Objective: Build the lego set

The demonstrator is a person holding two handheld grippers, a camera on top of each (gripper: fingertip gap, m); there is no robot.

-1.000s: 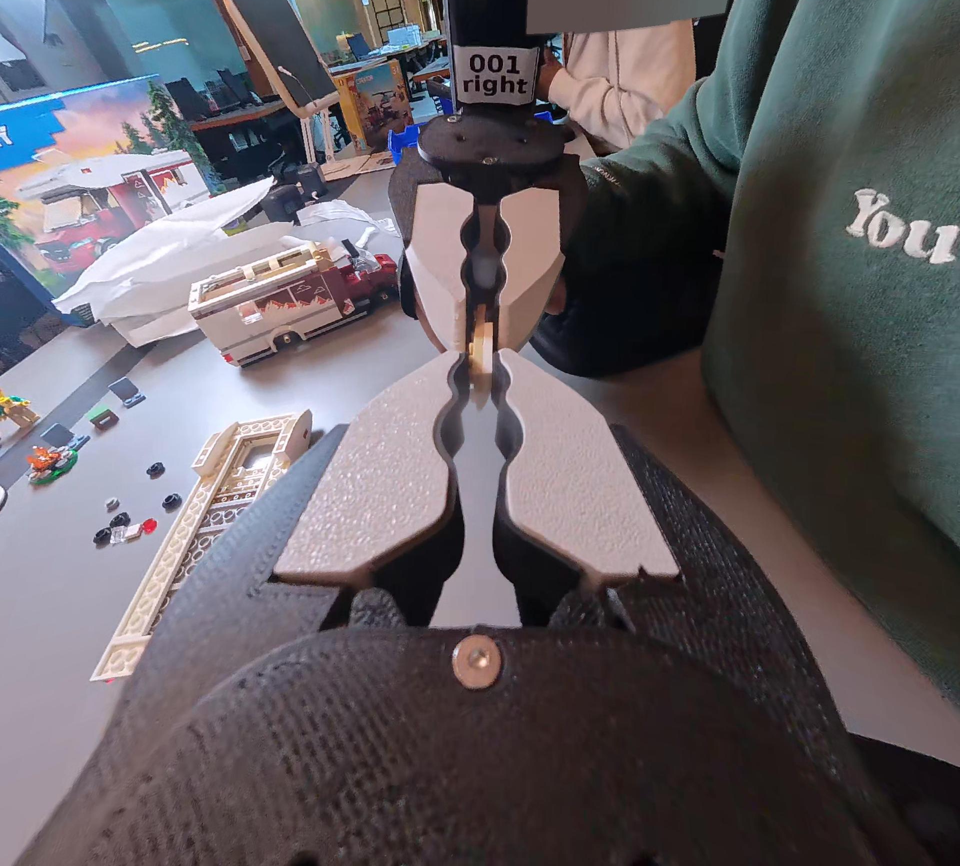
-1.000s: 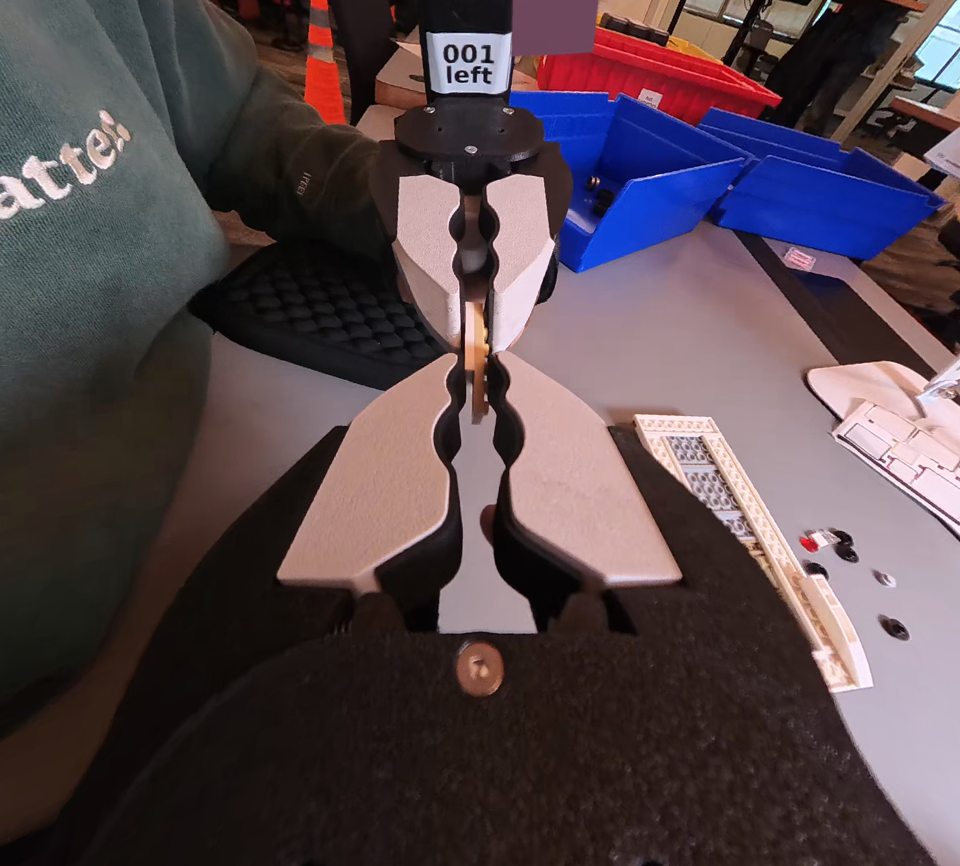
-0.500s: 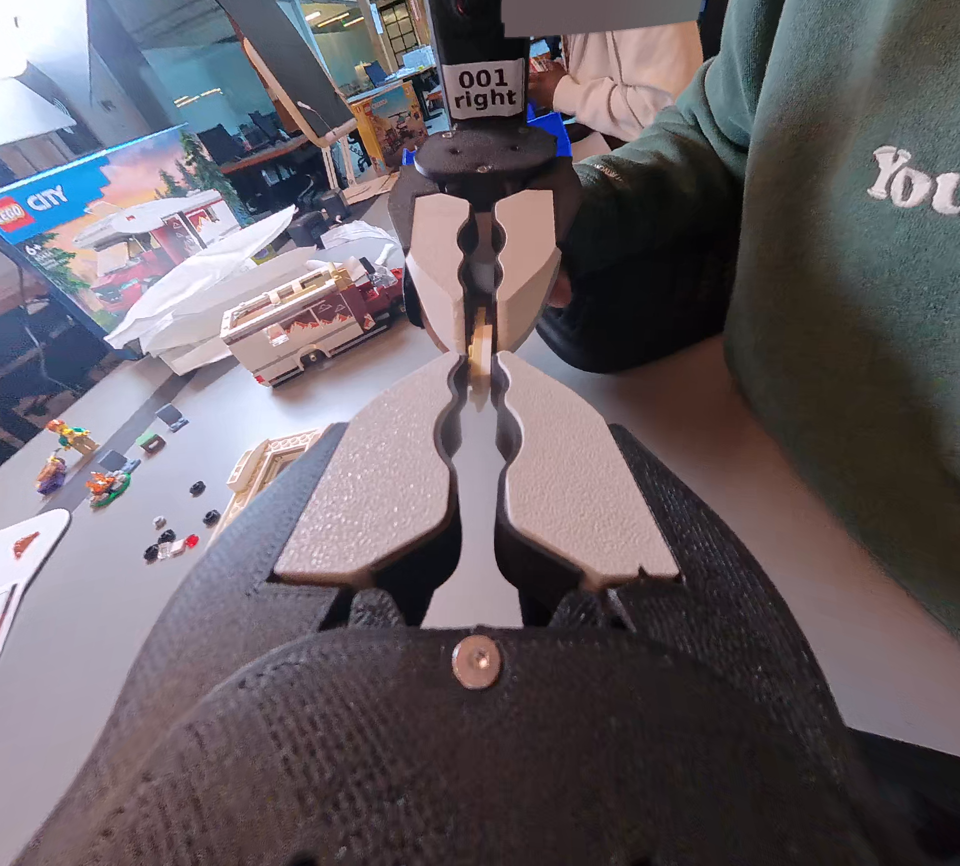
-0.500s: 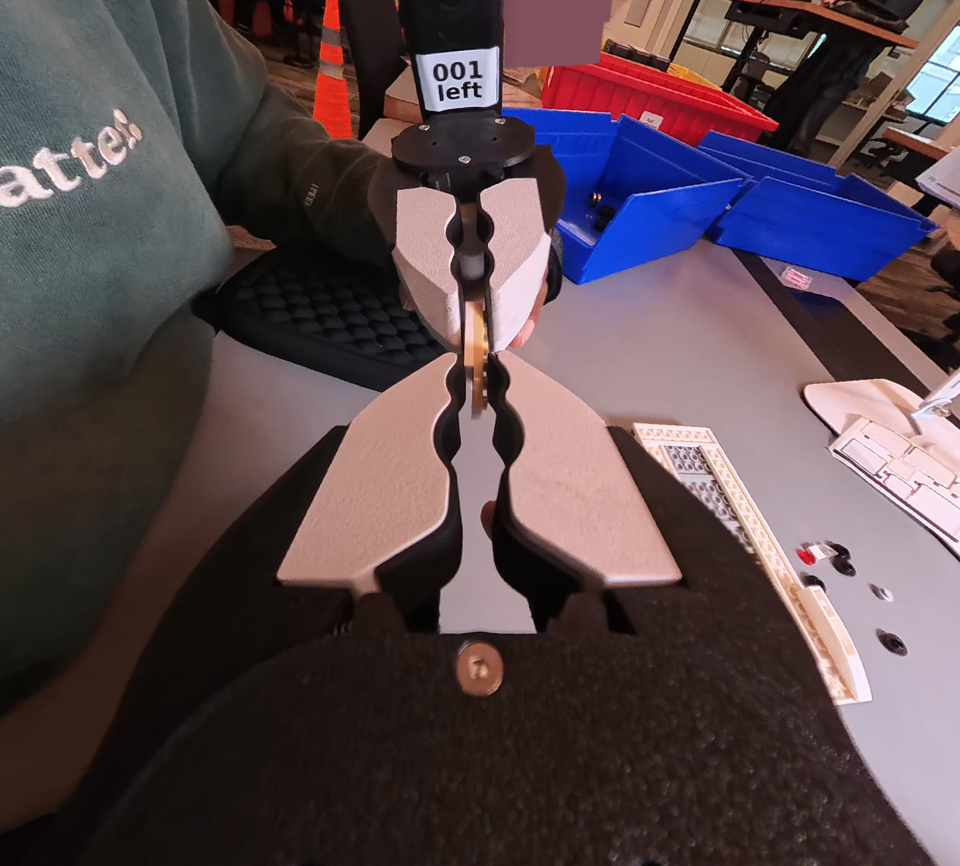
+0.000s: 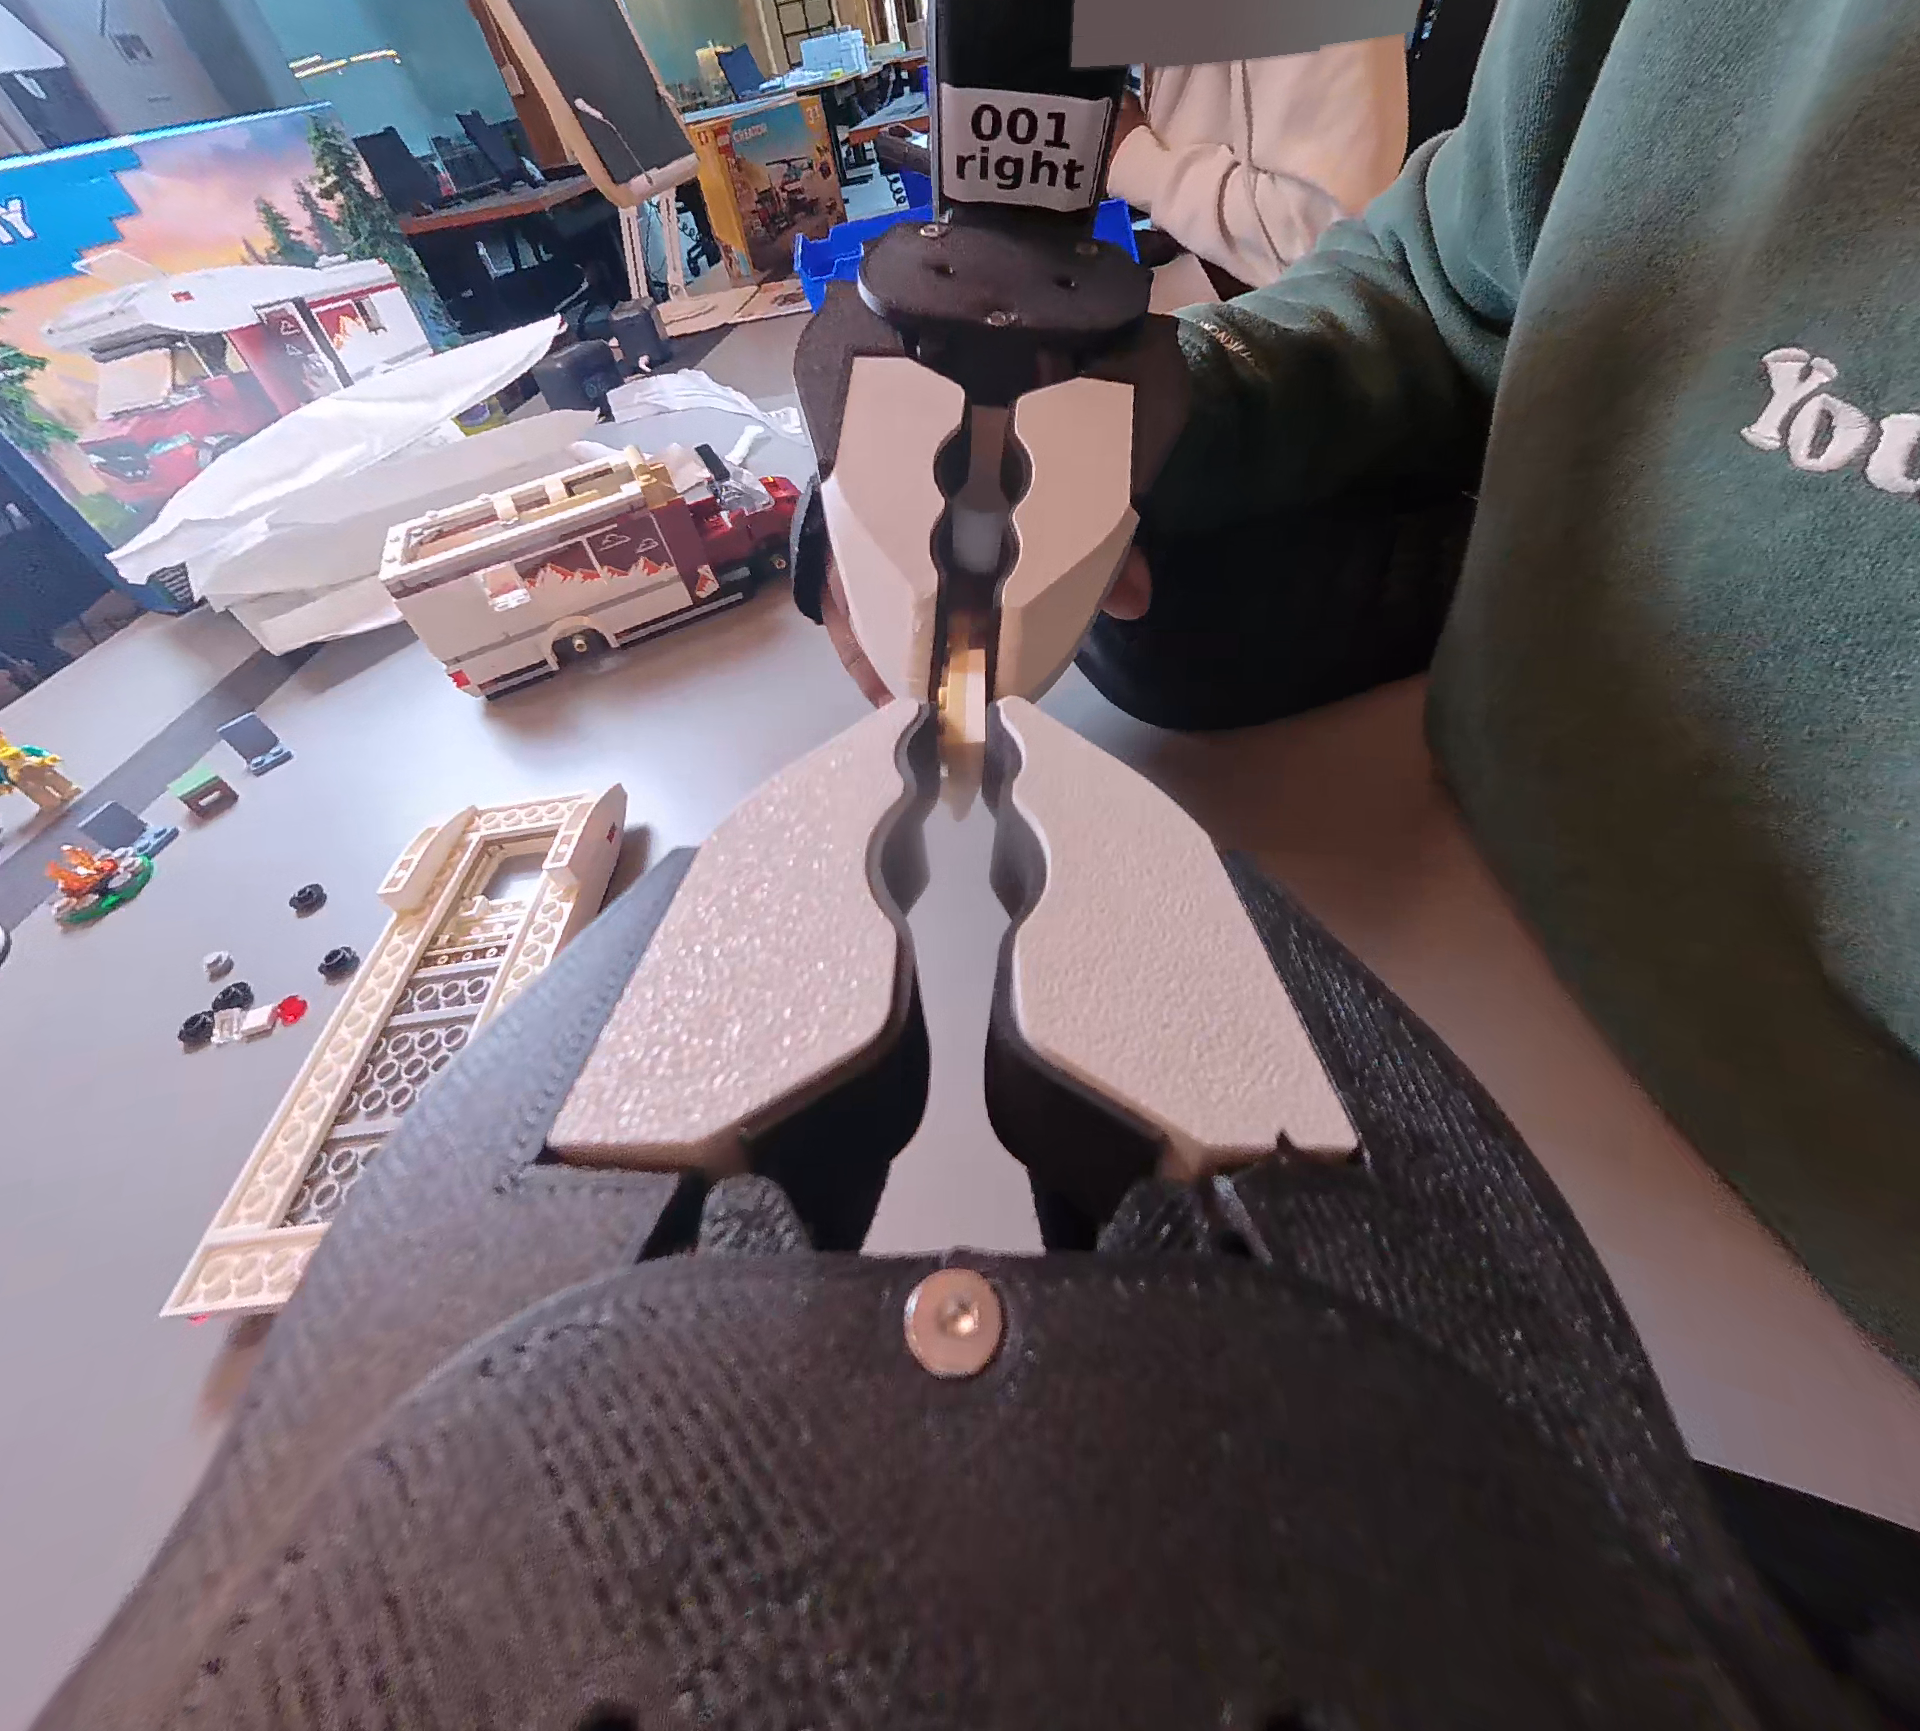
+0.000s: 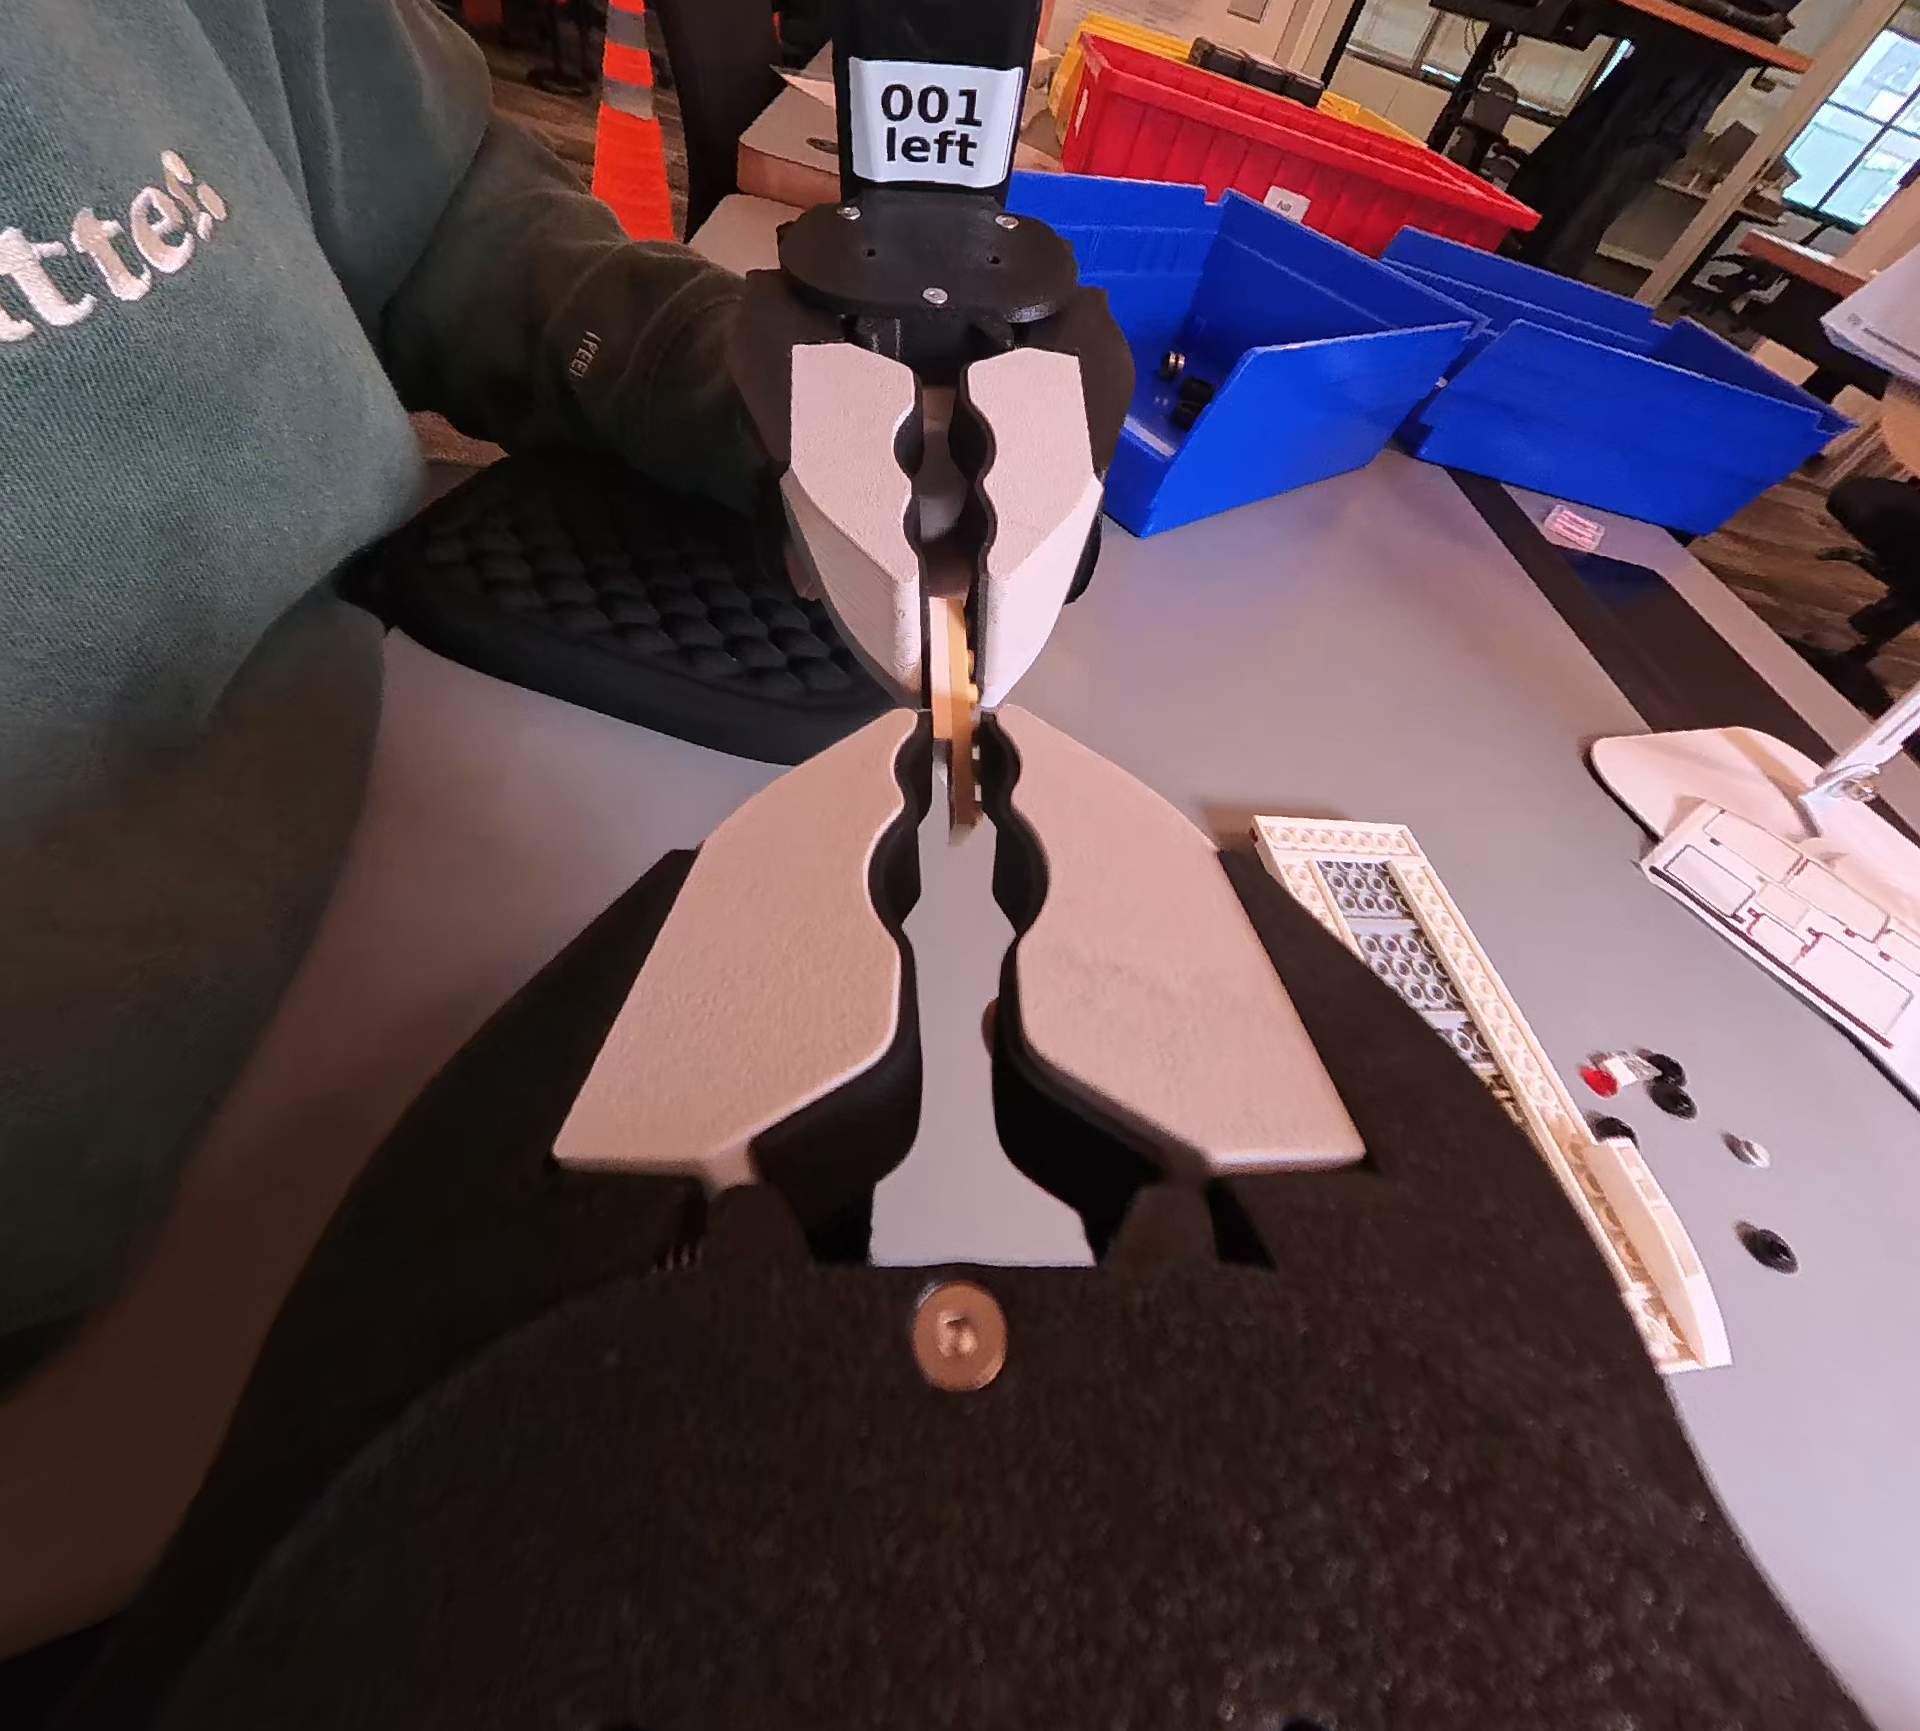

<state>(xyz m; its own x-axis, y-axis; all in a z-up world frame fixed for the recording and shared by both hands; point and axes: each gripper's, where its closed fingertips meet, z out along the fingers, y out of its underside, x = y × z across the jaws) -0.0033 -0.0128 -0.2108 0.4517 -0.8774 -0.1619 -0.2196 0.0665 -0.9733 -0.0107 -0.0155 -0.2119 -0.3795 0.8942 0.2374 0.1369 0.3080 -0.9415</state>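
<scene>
My two grippers meet tip to tip above the grey table [image 5: 582, 798]. My left gripper [image 5: 957, 731] is shut on the near end of a thin tan flat brick piece [image 5: 962, 707] that stands on edge. The far end of the piece sits in the right gripper [image 5: 977, 642] opposite. In the right wrist view my right gripper [image 6: 954, 731] is shut on the same tan piece [image 6: 956, 746], and the left gripper [image 6: 951, 632] grips its other end. A paler plate seems to lie against the tan one. A person in a green sweatshirt [image 5: 1683, 434] holds both grippers.
A white and red camper van model [image 5: 582, 580] and a white studded roof panel [image 5: 416, 1006] lie on the table to the left, with small black and red parts [image 5: 239, 1006]. Blue bins [image 6: 1351, 372], an instruction booklet [image 6: 1818, 933] and a black mesh pad [image 6: 623, 601] are around.
Both grippers stay shut on the tan piece, tip to tip. The pair tilted up half a second ago and has come back down; the grasp has not shifted.
</scene>
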